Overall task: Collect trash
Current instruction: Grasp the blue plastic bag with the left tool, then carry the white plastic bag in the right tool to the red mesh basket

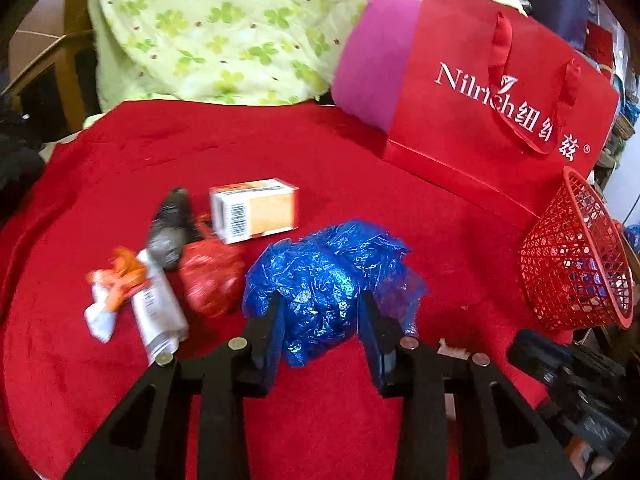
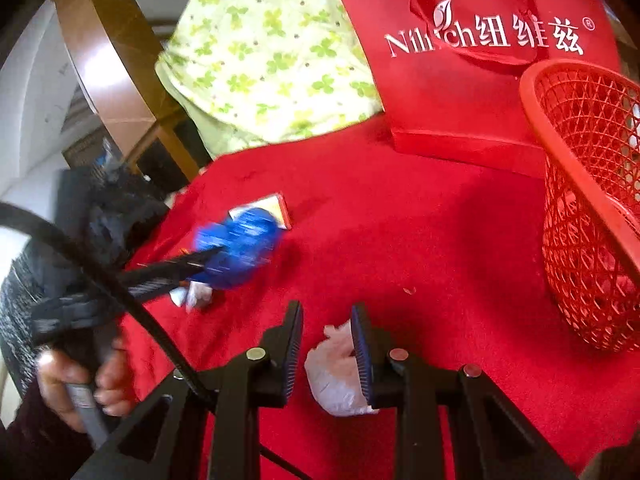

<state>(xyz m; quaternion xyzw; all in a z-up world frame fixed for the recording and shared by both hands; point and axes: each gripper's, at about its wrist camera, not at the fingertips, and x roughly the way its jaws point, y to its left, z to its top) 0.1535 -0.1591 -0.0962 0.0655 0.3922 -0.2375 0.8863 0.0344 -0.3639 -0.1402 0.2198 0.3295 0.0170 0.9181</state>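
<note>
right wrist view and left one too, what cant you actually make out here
- Red mesh basket: contents unclear through the lattice in both views; cut off by the frame edge.
- Small box: right wrist view, mostly hidden behind the motion-blurred blue plastic bag.
- White crumpled bag: right gripper finger covers its edge; grip contact unclear.
- Silver tube: label blurred.

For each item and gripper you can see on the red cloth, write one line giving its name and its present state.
Blue plastic bag: crumpled, clamped between the fingers of the left gripper.
Right gripper: shut as far as it goes; white plastic wad by one finger, grip unclear.
Red mesh basket: tilted.
Small carton: lying on its side.
Red gift bag: leaning.
</note>
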